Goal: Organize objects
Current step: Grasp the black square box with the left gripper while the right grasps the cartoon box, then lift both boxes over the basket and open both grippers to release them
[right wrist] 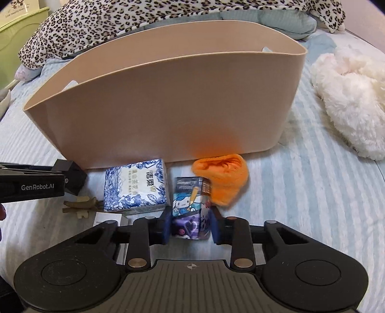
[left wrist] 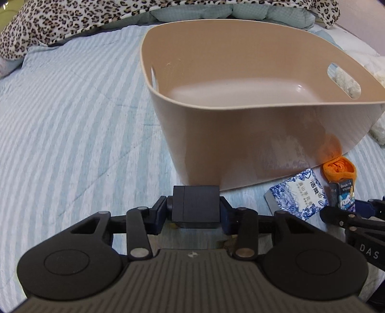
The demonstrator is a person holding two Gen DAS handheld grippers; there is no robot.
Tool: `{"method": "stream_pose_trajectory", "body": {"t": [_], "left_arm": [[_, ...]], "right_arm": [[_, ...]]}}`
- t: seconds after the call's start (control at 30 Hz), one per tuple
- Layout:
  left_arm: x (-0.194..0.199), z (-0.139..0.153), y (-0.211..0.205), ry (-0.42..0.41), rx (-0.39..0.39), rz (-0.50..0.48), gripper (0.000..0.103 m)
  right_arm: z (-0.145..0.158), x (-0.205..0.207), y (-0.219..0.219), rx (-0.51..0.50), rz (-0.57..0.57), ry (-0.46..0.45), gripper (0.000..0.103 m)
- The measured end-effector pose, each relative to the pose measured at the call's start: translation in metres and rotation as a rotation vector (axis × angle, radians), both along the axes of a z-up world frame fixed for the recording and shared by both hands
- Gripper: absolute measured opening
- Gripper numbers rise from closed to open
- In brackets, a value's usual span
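A beige plastic basket [left wrist: 240, 149] [right wrist: 168, 108] stands on the striped bed, nothing visible inside it. My left gripper [left wrist: 196, 208] is shut on a small black box [left wrist: 196, 204], held just before the basket's near wall; the box also shows in the right wrist view [right wrist: 72, 175]. My right gripper [right wrist: 191, 227] is shut on a cartoon-printed carton [right wrist: 190, 211] that rests on the bed in front of the basket; it also shows in the left wrist view [left wrist: 344, 195]. A blue-and-white tissue pack [right wrist: 136, 186] [left wrist: 298, 195] lies to its left. An orange sock [right wrist: 223, 180] [left wrist: 339, 168] lies to its right.
A fluffy white plush [right wrist: 349, 101] lies right of the basket. A leopard-print blanket [right wrist: 120, 21] and a pale blue pillow [right wrist: 264, 19] lie behind it. A small wooden figure [right wrist: 80, 204] and a white card [right wrist: 108, 218] lie left of the tissue pack.
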State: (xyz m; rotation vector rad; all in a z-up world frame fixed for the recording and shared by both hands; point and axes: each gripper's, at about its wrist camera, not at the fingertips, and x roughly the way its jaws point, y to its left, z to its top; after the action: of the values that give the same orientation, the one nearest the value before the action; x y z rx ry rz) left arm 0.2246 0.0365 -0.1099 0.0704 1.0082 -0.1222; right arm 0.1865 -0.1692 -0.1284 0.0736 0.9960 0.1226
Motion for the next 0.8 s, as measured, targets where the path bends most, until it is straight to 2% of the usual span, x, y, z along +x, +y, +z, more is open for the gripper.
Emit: {"method": "stream_pose_trajectory", "body": {"t": [0.13, 0.27, 0.43, 0.7, 0.8], "left_arm": [[-0.006, 0.002, 0.005, -0.011, 0.006, -0.009, 0.046], [-0.011, 0.009, 0.015, -0.013, -0.029, -0.003, 0.046], [-0.025, 0.027, 0.020, -0.072, -0.030, -0.004, 0.046], [-0.039, 0.059, 0.019, -0.144, -0.074, -0.012, 0.046], [-0.046, 0.075, 0.019, -0.200, -0.080, -0.018, 0.046]], "right_arm": [[0.002, -0.005, -0.006, 0.021, -0.007, 0.000, 0.027], [0.010, -0.013, -0.008, 0.038, -0.007, -0.020, 0.027], [0.026, -0.020, -0.011, 0.044, -0.015, -0.063, 0.027], [0.056, -0.035, -0.017, 0.051, -0.031, -0.148, 0.027], [0.073, -0.038, -0.018, 0.047, -0.027, -0.194, 0.027]]}}
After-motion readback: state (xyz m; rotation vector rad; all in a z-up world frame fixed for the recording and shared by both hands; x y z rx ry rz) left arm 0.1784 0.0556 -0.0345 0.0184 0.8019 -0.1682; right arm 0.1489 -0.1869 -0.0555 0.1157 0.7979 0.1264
